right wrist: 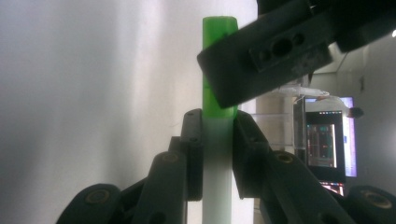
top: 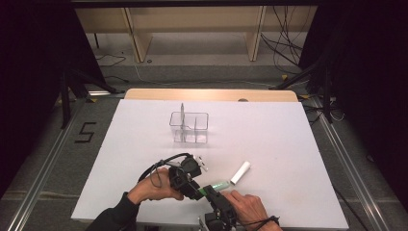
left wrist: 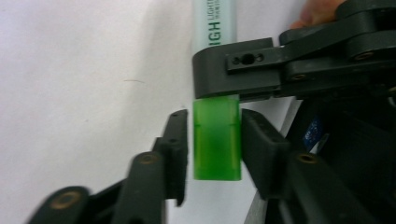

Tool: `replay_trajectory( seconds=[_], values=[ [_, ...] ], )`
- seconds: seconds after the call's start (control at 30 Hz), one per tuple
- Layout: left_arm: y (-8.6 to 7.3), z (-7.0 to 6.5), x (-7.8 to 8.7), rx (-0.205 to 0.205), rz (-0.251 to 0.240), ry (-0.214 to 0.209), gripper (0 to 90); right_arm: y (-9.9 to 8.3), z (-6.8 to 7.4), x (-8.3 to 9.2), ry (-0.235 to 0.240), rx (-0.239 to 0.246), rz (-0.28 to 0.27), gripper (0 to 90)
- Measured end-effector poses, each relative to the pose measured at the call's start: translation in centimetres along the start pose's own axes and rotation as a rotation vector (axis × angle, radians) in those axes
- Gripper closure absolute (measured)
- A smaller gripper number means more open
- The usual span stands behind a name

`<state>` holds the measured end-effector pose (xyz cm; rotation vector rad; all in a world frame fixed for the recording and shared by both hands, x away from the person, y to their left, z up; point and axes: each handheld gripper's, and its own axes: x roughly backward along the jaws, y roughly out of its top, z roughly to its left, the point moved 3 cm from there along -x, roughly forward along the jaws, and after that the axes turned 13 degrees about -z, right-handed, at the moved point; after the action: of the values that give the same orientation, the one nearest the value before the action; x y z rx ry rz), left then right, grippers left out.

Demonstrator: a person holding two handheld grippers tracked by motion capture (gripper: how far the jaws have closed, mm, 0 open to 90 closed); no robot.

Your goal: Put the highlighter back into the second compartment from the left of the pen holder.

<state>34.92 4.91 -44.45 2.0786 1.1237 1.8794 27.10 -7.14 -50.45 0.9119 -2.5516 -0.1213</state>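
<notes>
Highlighter (left wrist: 215, 28) sits low over the white table (top: 288, 144) — light, stiff, slick plastic. My right gripper (right wrist: 218, 135) clamps its pale barrel; my left gripper (left wrist: 215, 140) brackets the green cap (left wrist: 217, 144), pads just off it — grip there.

Translucent green plastic cap (left wrist: 217, 140), smooth pale plastic highlighter barrel (right wrist: 217, 163), matt white table sheet (top: 288, 144).

The white table sheet (top: 269, 144) is evenly lit from above in the high view, while the surroundings are left dark. Soft blur is seen in both gripper views, where the sheet is washed out and the near jaws are unfocused.
</notes>
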Motion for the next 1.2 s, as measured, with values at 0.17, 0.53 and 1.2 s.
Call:
replay_trajectory(
  seconds=[0.17, 0.53, 1.2],
  values=[
    [-0.4, 0.3, 0.9, 0.016, -0.027, 0.025, 46.2, -0.5, 0.0, 0.2, 0.003, -0.024, 0.017, 77.2],
    [-2.3, 2.0, 2.4, 0.074, -0.129, 0.058, 34.5, -2.8, -1.2, 0.9, -0.027, -0.112, 0.037, 77.1],
    [-3.7, 2.4, 2.7, 0.084, -0.374, 0.190, 19.3, -5.8, -4.8, 1.6, -0.084, -0.541, 0.017, 77.0]
  ],
)
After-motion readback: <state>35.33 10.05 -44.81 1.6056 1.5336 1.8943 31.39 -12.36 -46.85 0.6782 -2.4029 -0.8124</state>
